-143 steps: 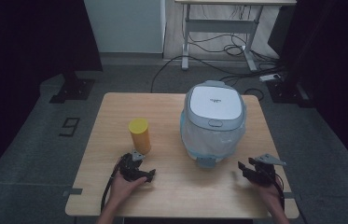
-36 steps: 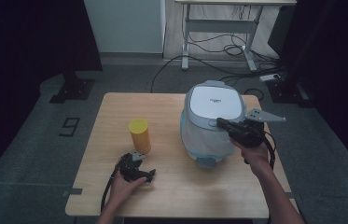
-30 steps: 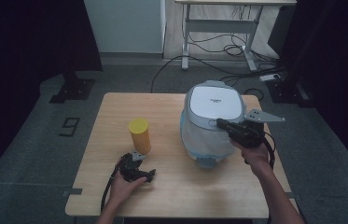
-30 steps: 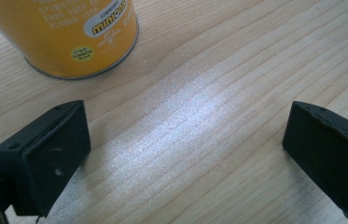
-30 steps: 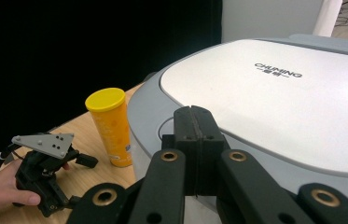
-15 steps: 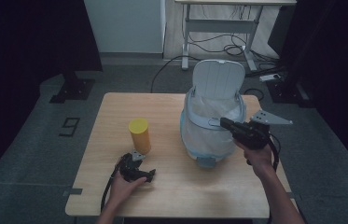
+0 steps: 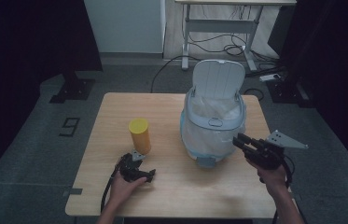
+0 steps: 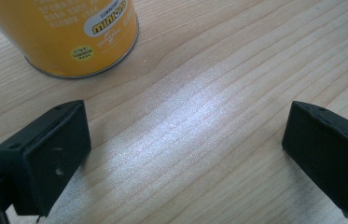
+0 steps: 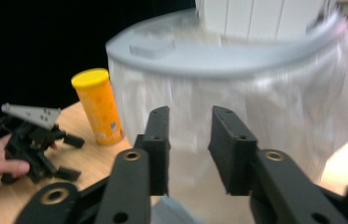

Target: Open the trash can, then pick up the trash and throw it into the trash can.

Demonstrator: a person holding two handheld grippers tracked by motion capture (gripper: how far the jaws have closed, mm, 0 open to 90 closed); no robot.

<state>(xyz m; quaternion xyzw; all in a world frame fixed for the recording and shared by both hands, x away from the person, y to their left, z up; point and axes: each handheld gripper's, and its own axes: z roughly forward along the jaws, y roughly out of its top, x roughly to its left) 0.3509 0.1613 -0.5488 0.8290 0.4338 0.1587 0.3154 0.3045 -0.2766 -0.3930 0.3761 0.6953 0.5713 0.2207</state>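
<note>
A white bin (image 7: 212, 128) with a clear bag liner stands on the wooden table (image 7: 115, 107); its lid (image 7: 219, 79) is raised upright. A yellow canister (image 7: 140, 135) stands to its left. My right gripper (image 7: 240, 140) hovers just right of the bin's front, pointing at its side (image 9: 265, 98). Its jaws (image 9: 188, 142) have just been opening and stand partly apart with nothing between them. My left gripper (image 7: 149, 175) rests on the table below the canister, open wide (image 8: 185, 154) with bare wood between the pads; the canister's base (image 8: 69, 37) lies just beyond.
The right gripper view also shows the canister (image 9: 99, 105) and the left hand with its gripper (image 9: 71, 157) farther off. Behind the table stand a desk frame (image 7: 223, 18) and cables on the grey floor. Dark curtains hang at both sides.
The bin's lid has swung up from closed to upright. My right gripper has drawn back from the lid, down and to the right. The left gripper has stayed put.
</note>
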